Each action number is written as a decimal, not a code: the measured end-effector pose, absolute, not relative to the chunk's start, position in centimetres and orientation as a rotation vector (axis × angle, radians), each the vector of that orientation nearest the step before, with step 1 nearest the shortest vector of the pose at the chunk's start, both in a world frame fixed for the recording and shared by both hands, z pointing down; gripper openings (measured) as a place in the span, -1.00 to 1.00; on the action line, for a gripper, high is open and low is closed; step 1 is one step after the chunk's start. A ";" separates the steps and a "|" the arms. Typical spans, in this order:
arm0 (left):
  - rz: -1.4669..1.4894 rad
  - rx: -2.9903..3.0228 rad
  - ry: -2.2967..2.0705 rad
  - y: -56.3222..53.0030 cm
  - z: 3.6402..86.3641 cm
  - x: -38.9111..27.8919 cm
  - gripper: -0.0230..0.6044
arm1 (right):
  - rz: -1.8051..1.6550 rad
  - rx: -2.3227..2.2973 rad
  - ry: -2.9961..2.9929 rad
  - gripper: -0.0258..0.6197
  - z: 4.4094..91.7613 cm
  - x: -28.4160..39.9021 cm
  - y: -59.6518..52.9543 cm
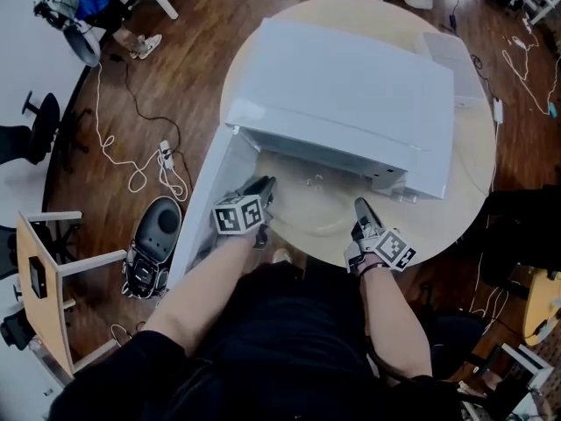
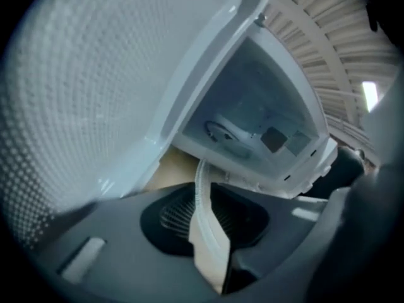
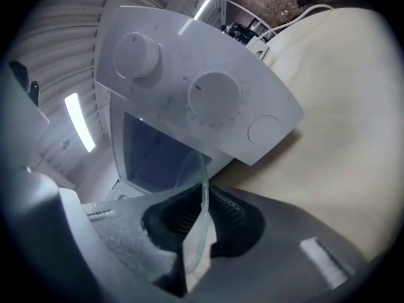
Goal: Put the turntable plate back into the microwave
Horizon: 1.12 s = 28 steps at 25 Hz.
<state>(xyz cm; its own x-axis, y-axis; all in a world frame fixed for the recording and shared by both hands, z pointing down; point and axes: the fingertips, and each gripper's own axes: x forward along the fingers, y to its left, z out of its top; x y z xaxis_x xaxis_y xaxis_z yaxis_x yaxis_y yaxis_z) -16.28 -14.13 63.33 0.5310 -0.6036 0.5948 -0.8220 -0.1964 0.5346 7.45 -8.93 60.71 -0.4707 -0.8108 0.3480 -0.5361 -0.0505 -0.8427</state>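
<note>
One open door (image 1: 203, 202) flanks the turntable plate (image 1: 307, 204) before the microwave (image 1: 351, 95).

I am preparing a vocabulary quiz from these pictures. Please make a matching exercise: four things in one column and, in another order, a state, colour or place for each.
1 plate
2 door
3 knobs
4 table

a beige
b swung open
c on the front panel
d gripped by the left gripper and the right gripper

Pairs: 1-d, 2-b, 3-c, 4-a
</note>
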 end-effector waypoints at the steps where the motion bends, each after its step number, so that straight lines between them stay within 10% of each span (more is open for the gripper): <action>1: 0.304 1.901 -1.177 -14.3 63.7 -16.3 -0.75 | -1.533 -1.453 1.944 -0.82 61.1 7.4 -9.2; 17: -0.050 1.812 -1.346 -20.3 59.7 -16.0 -0.59 | -1.446 -1.290 1.101 -0.75 60.1 8.2 -14.0; 28: 0.238 2.048 -1.171 -13.4 59.1 -14.1 -0.42 | -1.383 -1.308 1.045 -0.75 59.2 7.8 -15.3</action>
